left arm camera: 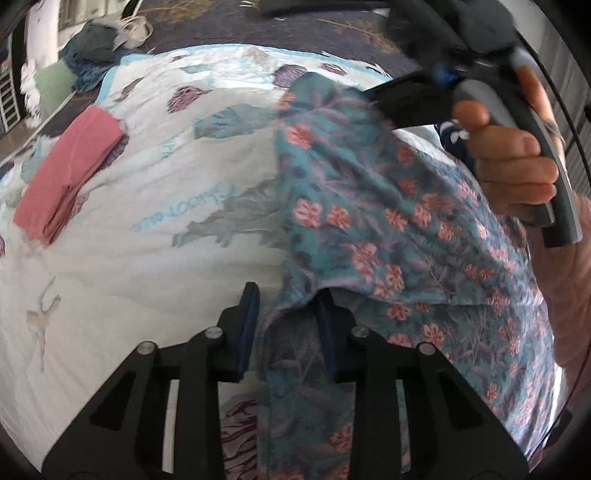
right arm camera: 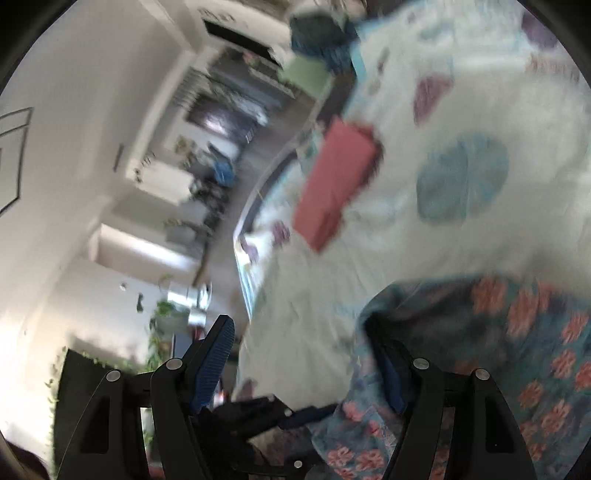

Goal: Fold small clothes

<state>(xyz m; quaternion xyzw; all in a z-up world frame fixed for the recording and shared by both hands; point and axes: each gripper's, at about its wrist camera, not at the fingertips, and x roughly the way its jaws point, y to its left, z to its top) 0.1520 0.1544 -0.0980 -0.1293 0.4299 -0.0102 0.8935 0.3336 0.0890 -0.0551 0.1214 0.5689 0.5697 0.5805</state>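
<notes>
A teal garment with pink flowers (left arm camera: 369, 229) lies spread over the right side of the white printed bed sheet (left arm camera: 147, 266). My left gripper (left arm camera: 286, 325) points down at its near edge. A fold of the cloth sits between the blue pads, and the left pad stands clear of it. A hand (left arm camera: 517, 166) holds my right gripper (left arm camera: 402, 99) at the garment's far corner. In the blurred right wrist view my right gripper (right arm camera: 303, 369) is wide open, with the floral cloth (right arm camera: 517, 350) draped by its right finger.
A folded pink garment (left arm camera: 70, 173) (right arm camera: 340, 177) lies near the bed's left edge. A heap of blue, green and dark clothes (left arm camera: 88, 48) (right arm camera: 317, 40) sits at the far corner. Dark floor (left arm camera: 332, 33) lies beyond the bed; shelves and plants (right arm camera: 207, 177) stand to its left.
</notes>
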